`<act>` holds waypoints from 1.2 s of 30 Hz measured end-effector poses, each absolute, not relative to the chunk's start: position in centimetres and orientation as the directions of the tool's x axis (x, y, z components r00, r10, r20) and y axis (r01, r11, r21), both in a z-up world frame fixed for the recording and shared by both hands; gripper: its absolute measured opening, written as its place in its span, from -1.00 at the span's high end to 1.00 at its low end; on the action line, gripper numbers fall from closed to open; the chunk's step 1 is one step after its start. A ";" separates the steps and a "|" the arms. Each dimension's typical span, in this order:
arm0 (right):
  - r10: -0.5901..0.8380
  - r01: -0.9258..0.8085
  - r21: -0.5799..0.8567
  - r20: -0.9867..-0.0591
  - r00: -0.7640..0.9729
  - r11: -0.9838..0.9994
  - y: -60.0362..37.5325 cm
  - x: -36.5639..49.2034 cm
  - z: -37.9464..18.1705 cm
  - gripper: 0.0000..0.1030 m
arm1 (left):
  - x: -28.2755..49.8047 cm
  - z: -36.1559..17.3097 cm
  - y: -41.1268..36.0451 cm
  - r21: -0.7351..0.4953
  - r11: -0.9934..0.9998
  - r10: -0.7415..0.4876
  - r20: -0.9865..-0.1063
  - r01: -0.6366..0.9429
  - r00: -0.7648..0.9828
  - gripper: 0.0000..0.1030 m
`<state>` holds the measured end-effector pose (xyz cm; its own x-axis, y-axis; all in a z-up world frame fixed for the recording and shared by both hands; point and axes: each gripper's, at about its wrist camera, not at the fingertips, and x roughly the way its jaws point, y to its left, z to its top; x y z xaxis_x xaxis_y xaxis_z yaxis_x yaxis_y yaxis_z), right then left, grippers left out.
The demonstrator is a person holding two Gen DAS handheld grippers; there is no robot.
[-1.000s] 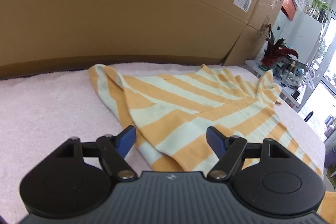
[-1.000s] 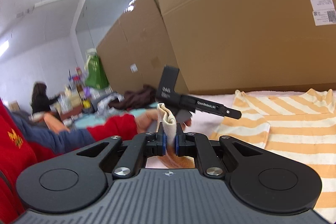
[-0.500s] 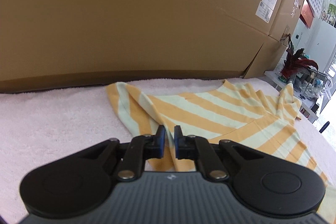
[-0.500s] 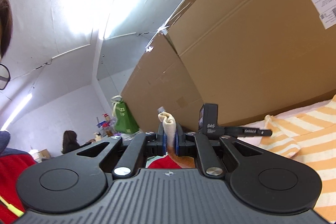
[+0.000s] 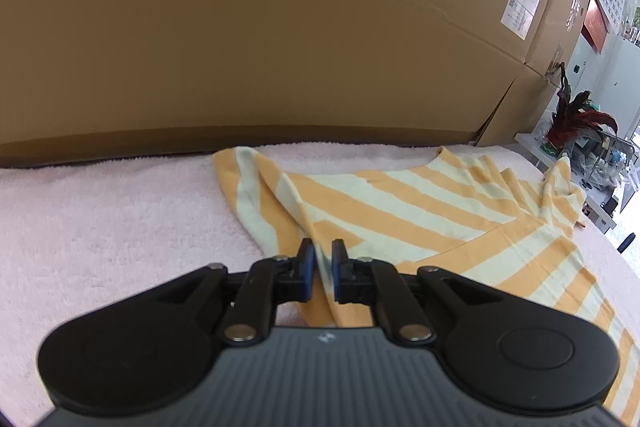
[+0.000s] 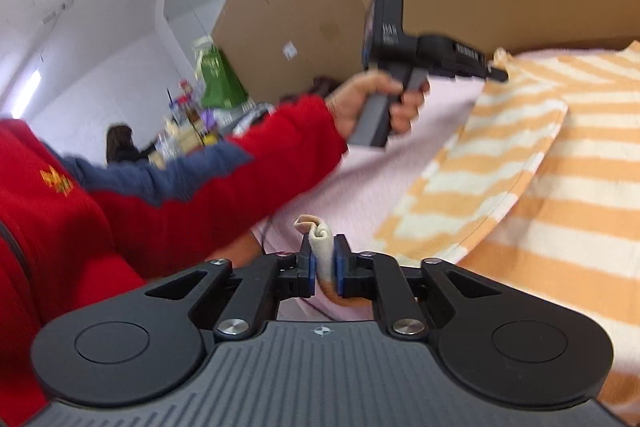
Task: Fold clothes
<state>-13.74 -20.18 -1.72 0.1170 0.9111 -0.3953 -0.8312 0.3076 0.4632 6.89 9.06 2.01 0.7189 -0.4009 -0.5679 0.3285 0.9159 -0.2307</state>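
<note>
The striped garment (image 5: 420, 211) lay spread on the pink towel (image 5: 100, 227), in front of the cardboard boxes (image 5: 280, 27). The left gripper (image 5: 320, 263), wide apart a second earlier, had been pressed together on a fold of the garment's edge. The right gripper (image 6: 323, 263), clamped until then on a bunched corner of cloth, was being opened, the corner still between its jaws. A carried corner was judged nearly released, and the next fold begun.

Red sleeve (image 6: 240, 163) with a blue panel and yellow chest logo is worn. Each gripper (image 5: 320, 263) is built black, with ribbed grey housing, silver screws, round side discs and blue-padded fingers (image 6: 307, 269).
</note>
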 end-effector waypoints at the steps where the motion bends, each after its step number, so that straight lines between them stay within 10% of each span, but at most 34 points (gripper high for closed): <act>1: 0.897 -0.838 0.442 -0.424 0.120 0.321 -20.2 -13.9 -1.9 0.46 | 6.9 2.1 9.0 -0.227 0.915 -0.402 -0.566 0.332 0.720 0.91; 12: 0.924 -0.914 0.307 -0.350 0.153 0.267 -19.2 -16.2 1.2 0.18 | 6.4 2.4 8.1 -0.204 0.915 -0.401 -0.562 0.349 0.724 0.91; 22: 0.768 -0.886 -0.031 -0.486 0.418 0.463 -13.7 -18.6 -2.5 0.71 | 6.3 2.4 7.7 -0.175 0.920 -0.385 -0.562 0.350 0.732 1.00; 36: 0.838 -0.893 0.159 -0.445 0.316 0.421 -15.3 -17.6 -0.7 0.93 | 6.8 2.3 8.4 -0.191 0.923 -0.382 -0.566 0.334 0.730 1.00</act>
